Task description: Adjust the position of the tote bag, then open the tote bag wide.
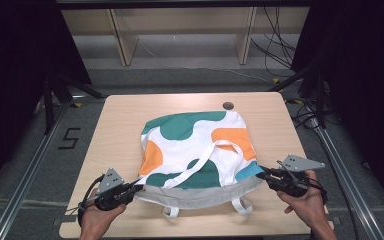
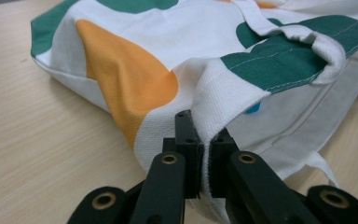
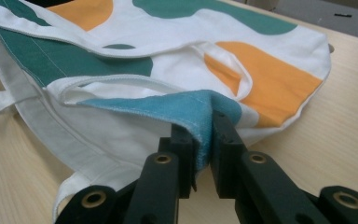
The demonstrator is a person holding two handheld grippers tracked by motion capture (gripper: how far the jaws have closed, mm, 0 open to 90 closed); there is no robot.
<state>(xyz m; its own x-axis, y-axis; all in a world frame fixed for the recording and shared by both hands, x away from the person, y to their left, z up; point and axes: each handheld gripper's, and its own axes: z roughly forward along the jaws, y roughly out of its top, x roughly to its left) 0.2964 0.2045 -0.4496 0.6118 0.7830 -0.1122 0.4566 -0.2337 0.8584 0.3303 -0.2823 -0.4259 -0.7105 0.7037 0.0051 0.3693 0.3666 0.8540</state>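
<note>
White canvas with teal and orange blotches makes up the tote bag (image 1: 197,150), which lies flat in the middle of the pale wooden table (image 1: 120,115) in the high view, its mouth toward the lower edge. One long handle (image 1: 207,157) crosses the printed face; two short strap loops (image 1: 242,205) poke out below the grey-white lining. The left gripper (image 1: 139,188) sits at the bag's lower left corner and the right gripper (image 1: 260,173) at its lower right corner, each in a hand cut off by the bottom of the frame. A small round grommet (image 1: 228,106) shows in the tabletop beyond the bag. Whether cloth sits between the jaws is too small to tell from here.

Left gripper view: the black jaws are clenched on the white hem of the bag (image 2: 223,93), the fabric pinched into a raised fold at centre. Orange and teal patches spread to the upper left and right; a sliver of blue peeks out under the fold.

Right gripper view: the jaws are clamped on a light blue patch of the bag's rim (image 3: 191,109), lifting it into a peak. The handle (image 3: 223,60) lies across the upper middle, and the far corner of the bag hides part of the table edge.
</note>
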